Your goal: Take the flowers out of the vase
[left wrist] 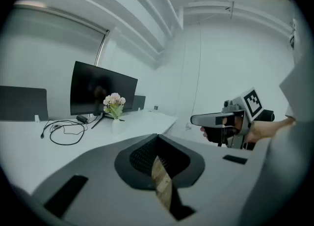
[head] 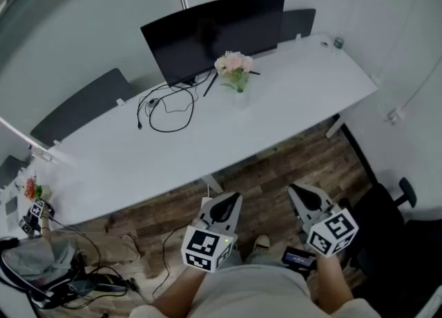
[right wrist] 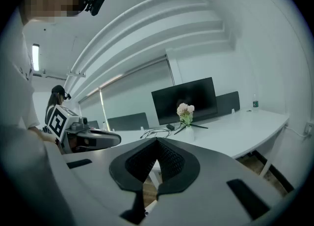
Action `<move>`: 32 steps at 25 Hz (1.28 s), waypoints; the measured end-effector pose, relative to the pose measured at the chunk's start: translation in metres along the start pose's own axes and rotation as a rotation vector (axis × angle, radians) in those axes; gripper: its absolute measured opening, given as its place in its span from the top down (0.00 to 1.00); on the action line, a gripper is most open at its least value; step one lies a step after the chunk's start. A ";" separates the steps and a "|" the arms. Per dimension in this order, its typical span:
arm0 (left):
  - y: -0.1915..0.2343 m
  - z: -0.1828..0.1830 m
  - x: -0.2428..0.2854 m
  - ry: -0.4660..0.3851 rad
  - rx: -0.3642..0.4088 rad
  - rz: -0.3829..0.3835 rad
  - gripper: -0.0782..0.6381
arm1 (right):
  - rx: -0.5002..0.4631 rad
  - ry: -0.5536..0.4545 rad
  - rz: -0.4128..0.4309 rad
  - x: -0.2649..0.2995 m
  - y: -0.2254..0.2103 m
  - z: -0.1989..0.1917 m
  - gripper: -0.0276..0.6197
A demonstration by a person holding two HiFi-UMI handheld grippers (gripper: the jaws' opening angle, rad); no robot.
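Pink flowers [head: 233, 63] with green leaves stand in a small white vase [head: 240, 95] on the white table [head: 290, 95], just in front of the black monitor [head: 214, 33]. The same flowers [left wrist: 114, 102] [right wrist: 185, 110] show far off in both gripper views. My left gripper [head: 222, 206] and right gripper [head: 306, 197] hang side by side over the wooden floor, well short of the table's near edge. Both are shut with nothing between the jaws.
A black cable [head: 168, 110] loops on the table left of the vase. Grey chair backs [head: 79, 106] stand behind the table. A black office chair [head: 387, 227] is at my right. A bag and cables [head: 48, 268] lie on the floor at left.
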State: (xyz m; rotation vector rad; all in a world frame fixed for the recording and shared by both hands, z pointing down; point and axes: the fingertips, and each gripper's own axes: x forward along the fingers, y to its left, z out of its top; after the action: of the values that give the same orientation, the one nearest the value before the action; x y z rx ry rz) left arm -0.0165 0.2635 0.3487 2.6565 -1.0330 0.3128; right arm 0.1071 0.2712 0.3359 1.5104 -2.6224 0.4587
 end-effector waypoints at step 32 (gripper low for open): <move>-0.040 0.022 0.021 -0.060 0.011 0.123 0.89 | 0.041 -0.017 0.144 -0.030 -0.045 -0.005 0.91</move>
State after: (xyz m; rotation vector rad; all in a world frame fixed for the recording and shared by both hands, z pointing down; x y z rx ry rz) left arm 0.0281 0.2717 0.3274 2.6325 -1.2201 0.2658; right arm 0.1605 0.2772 0.3441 1.3472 -2.7634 0.5166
